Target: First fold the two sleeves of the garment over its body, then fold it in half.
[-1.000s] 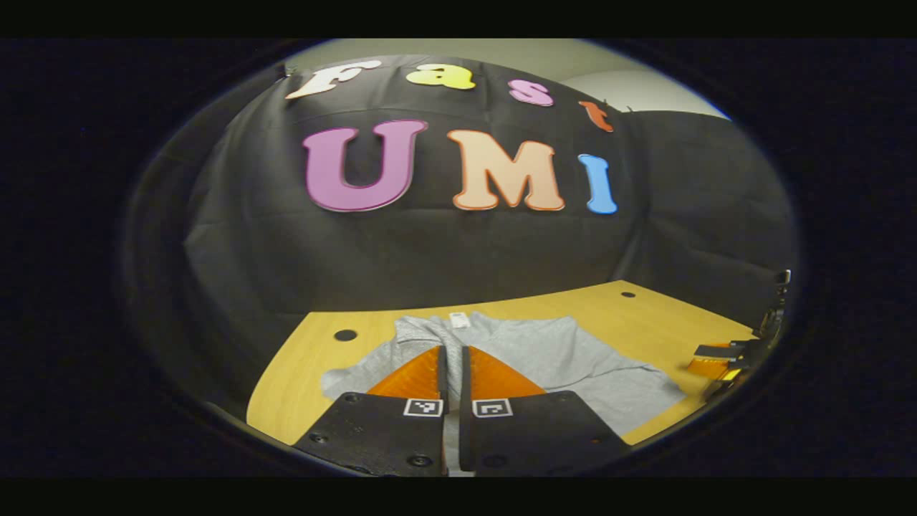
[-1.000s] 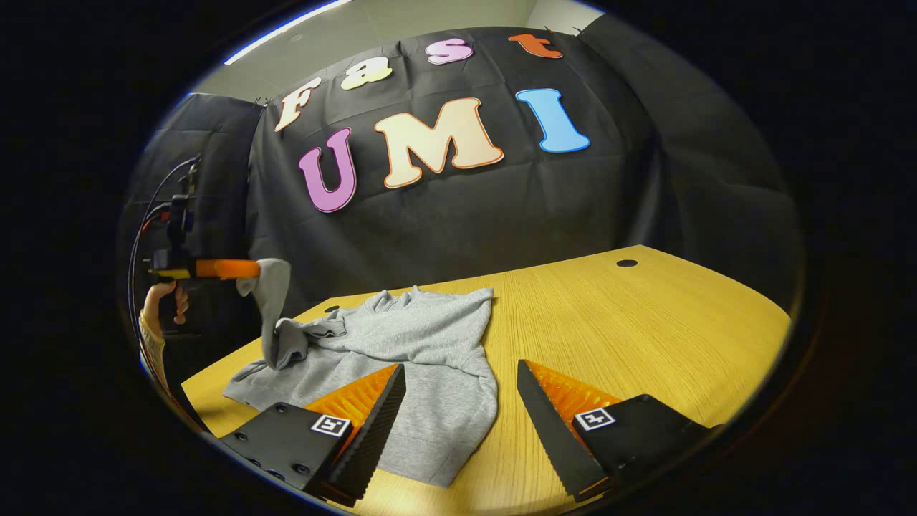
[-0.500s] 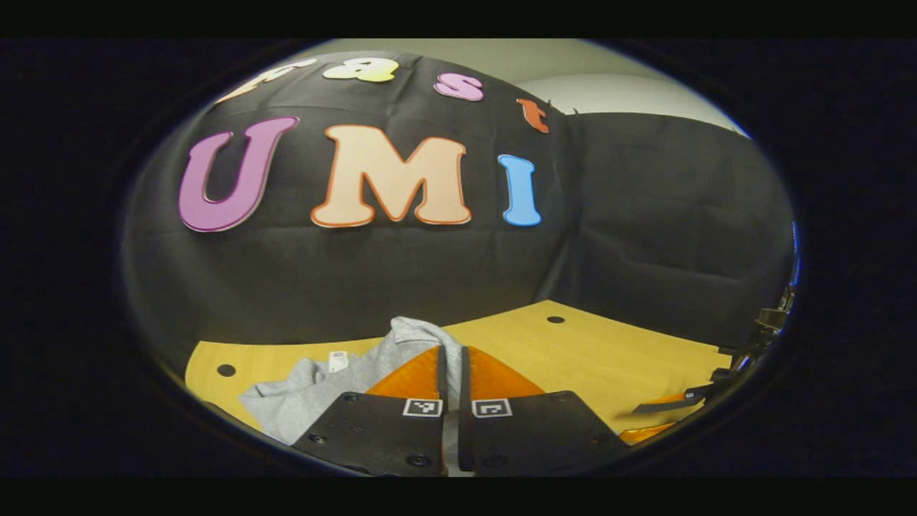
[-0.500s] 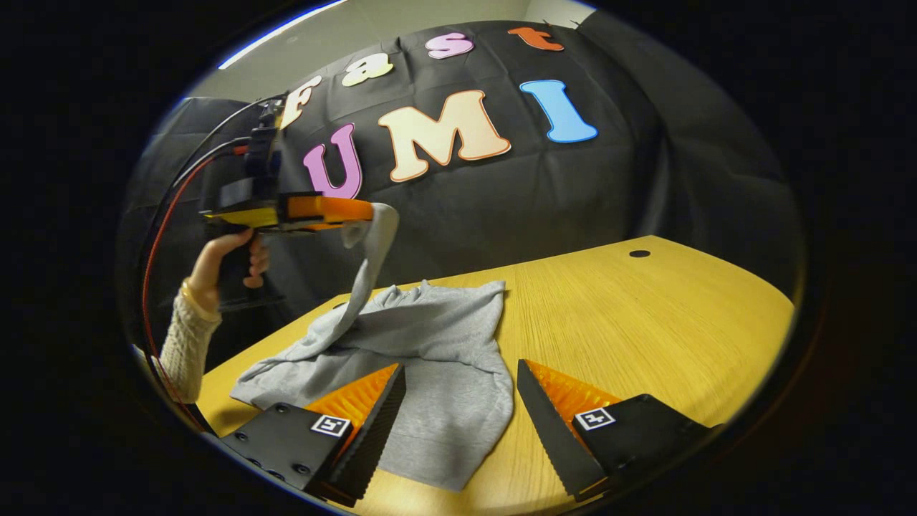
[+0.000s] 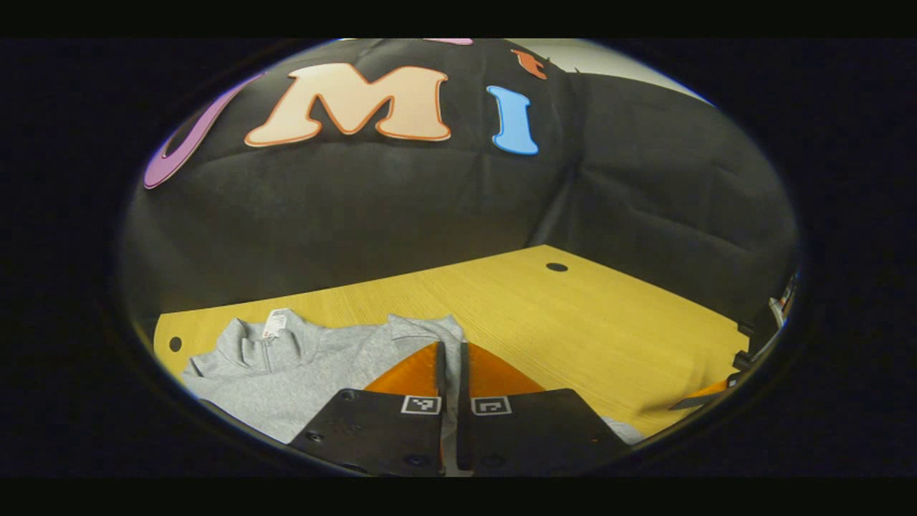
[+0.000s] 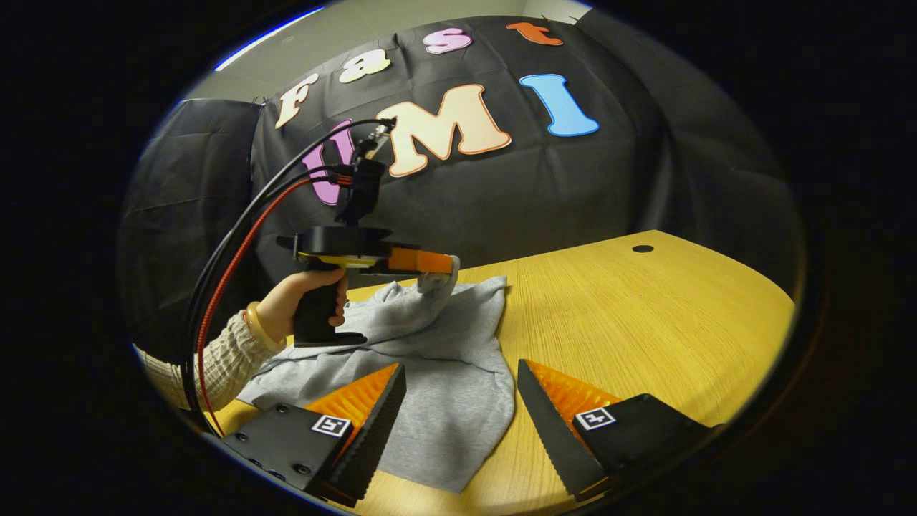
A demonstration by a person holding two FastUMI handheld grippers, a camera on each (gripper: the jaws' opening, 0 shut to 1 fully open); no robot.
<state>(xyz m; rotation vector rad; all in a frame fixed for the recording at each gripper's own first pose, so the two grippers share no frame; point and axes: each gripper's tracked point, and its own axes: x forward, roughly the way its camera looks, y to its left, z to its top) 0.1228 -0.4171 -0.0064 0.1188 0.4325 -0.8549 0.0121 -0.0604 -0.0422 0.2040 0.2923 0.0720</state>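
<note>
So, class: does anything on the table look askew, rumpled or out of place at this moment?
Yes. The grey garment lies bunched rather than flat, with its near edge curled on the table. One sleeve end is pinched in the left gripper above the body. The right gripper hangs open.

we see a yellow wood-grain table point(image 6: 645, 315) with a rounded edge, set against the black booth wall. one dark round hole point(image 6: 642, 249) sits near its far right corner in the right gripper view; in the left gripper view we see a hole point(image 5: 557, 266) near the far edge and a second hole point(image 5: 175, 343) at the far left. a grey garment point(image 6: 444, 401) lies directly on the table, over its left part in the right gripper view, rumpled, its hem near the front edge. in the left gripper view its collar point(image 5: 251, 344) with a white tag point(image 5: 274, 324) lies flat on the wood.
</note>
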